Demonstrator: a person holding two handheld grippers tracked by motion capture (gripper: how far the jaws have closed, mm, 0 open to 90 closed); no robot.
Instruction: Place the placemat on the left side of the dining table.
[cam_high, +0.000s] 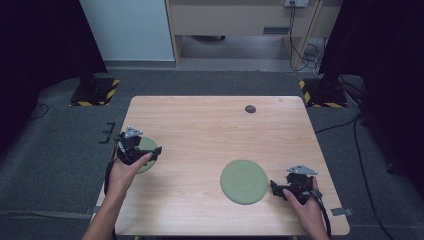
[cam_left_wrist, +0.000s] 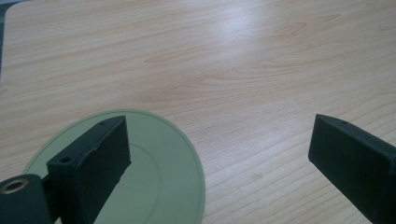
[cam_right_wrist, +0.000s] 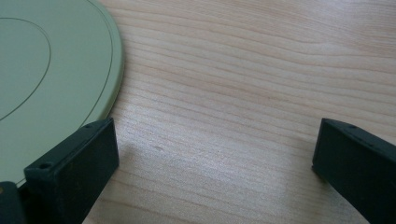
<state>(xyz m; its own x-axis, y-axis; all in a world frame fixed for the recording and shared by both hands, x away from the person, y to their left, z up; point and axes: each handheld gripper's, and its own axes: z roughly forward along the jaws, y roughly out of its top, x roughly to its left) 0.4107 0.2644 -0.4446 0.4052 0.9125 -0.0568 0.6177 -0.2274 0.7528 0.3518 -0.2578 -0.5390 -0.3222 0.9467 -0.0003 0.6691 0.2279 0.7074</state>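
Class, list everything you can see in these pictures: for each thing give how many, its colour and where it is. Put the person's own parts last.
Round flat green plates: two, sage green; the plate near the left edge lies under the left claw, the larger-looking plate lies front centre-right.
Small dark round disc: one, dark grey, near the table's far edge.
Light wooden table: one, pale wood, centre of the room.
Black-and-yellow striped stand bases: two, on the grey carpet beyond the far corners.
Left claw: one, black, jaws open over the left plate.
Right claw: one, black, jaws open beside the larger plate.
Hands: two, holding the claws.
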